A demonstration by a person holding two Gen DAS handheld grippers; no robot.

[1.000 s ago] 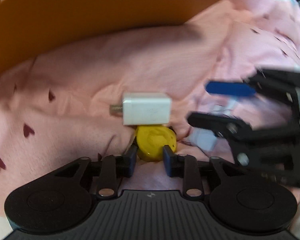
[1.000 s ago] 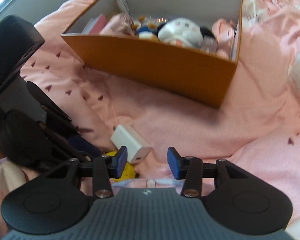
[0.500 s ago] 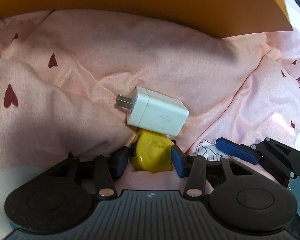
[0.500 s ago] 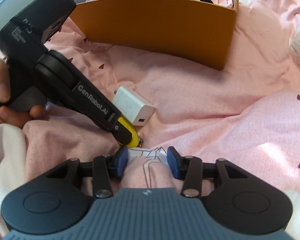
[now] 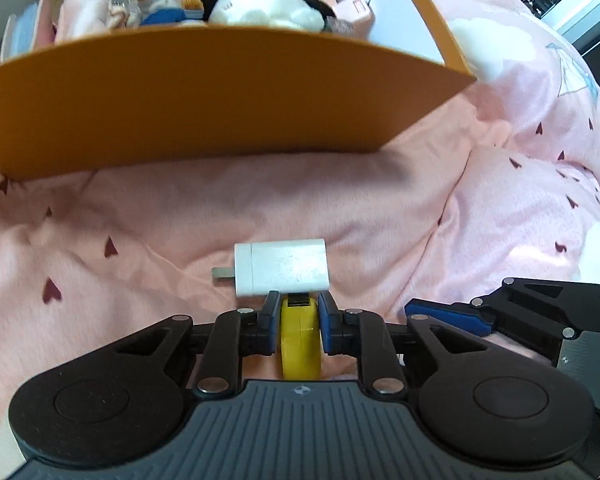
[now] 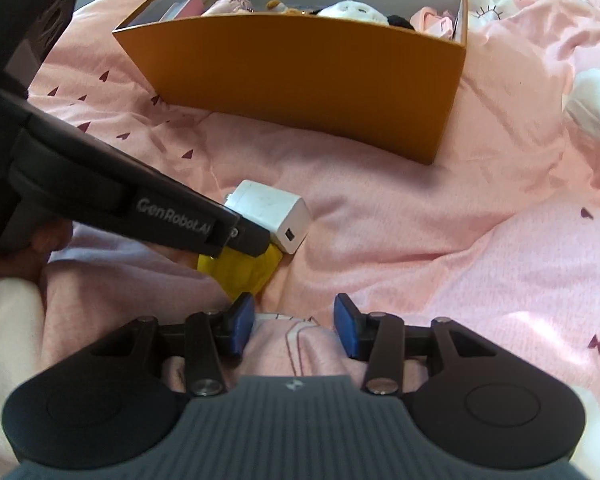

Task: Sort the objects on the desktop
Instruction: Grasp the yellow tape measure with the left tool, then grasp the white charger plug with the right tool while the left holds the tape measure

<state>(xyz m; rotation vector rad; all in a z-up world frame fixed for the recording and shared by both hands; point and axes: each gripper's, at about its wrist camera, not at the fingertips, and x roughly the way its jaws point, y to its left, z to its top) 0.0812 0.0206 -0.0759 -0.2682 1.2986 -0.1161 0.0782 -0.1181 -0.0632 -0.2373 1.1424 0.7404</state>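
Tape measure (image 5: 301,338) sits pinched on edge in our left tool (image 5: 299,320), the blue pads closed on its flat yellow sides — a hold that, we judge, keeps the round case from rolling out on the way to the orange box (image 5: 204,104). It is just off the pink bedspread (image 5: 480,220), touching or nearly touching the white charger (image 5: 286,267) lying beyond it, plug prongs pointing left. The box stands near, already holding plush toys and pink items, so the drop looks short. Our right tool (image 6: 295,322) hovers open and empty over a fold of printed fabric, beside the left one. Most of the yellow case is hidden: the pads cover its sides in the left view, the left tool's body crosses it in the right, and we cannot read any marking on it.
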